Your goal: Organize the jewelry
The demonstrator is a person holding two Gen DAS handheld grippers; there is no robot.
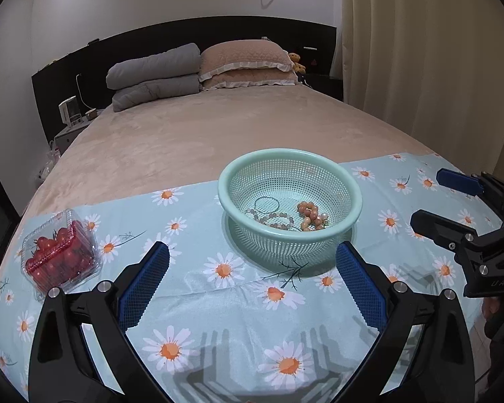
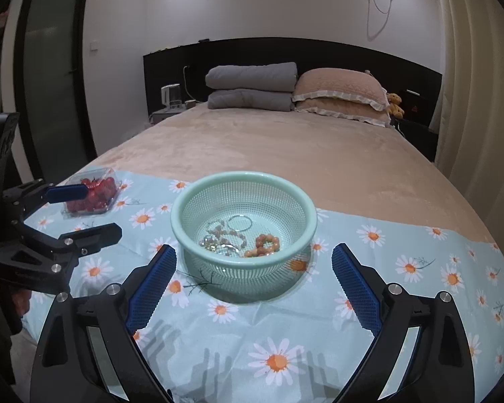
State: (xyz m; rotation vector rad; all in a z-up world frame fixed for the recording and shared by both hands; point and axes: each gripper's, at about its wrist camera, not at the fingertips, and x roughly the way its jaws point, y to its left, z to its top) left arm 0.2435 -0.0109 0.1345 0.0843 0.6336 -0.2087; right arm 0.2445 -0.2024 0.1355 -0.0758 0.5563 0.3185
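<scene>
A mint green mesh basket (image 1: 332,181) (image 2: 184,208) stands on a daisy-print cloth (image 1: 218,319) (image 2: 285,336) at the foot of a bed. Inside it lie an orange bead bracelet (image 1: 310,215) (image 2: 264,244), a pale bead bracelet (image 1: 272,219) (image 2: 225,233) and a thin dark ring bracelet (image 1: 267,203) (image 2: 240,223). My left gripper (image 1: 252,257) (image 2: 84,208) is open and empty, just short of the basket. My right gripper (image 2: 253,260) (image 1: 426,198) is open and empty, near the basket on its right.
A clear plastic box of cherry tomatoes (image 1: 61,255) (image 2: 92,194) sits on the cloth's left end. Behind the cloth lies the beige bed (image 1: 218,127) with grey and pink pillows (image 1: 198,67). A curtain (image 1: 420,50) hangs at the right.
</scene>
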